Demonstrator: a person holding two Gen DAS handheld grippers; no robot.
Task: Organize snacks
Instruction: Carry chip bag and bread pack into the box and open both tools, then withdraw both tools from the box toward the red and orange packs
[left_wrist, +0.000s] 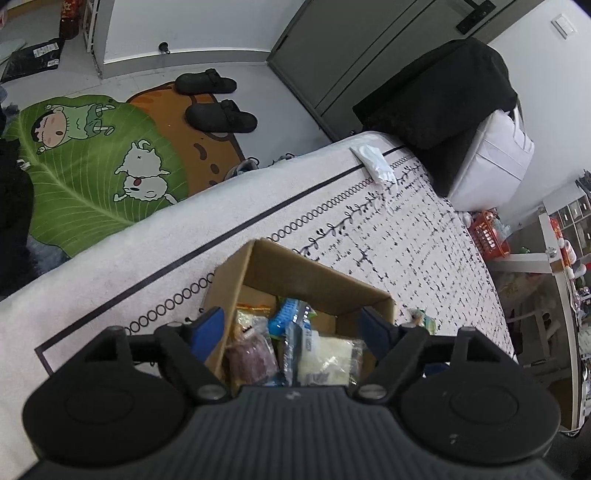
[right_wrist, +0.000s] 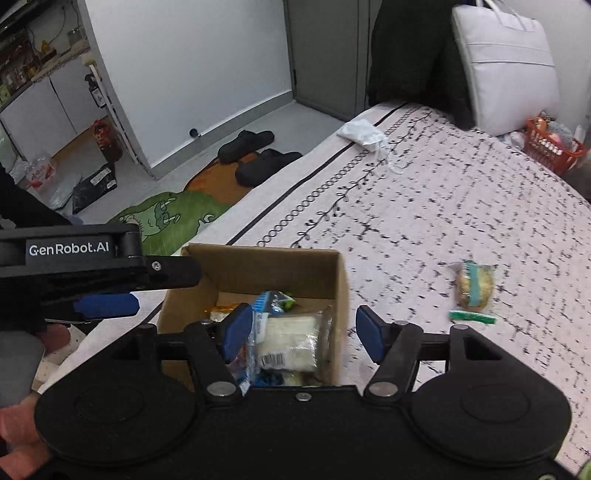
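Observation:
An open cardboard box sits on the patterned bed cover and holds several wrapped snacks, among them a pale packet and a purple one. My left gripper is open and empty, its jaws straddling the box from above. The box also shows in the right wrist view, with the pale packet inside. My right gripper is open and empty over the box's right wall. A yellow snack in a teal wrapper and a green stick packet lie on the bed to the right. The left gripper shows at the left.
A white crumpled cloth lies near the bed's far edge. A black garment and a white bag stand at the bed's head. Black slippers and a cartoon rug are on the floor. An orange basket is at the far right.

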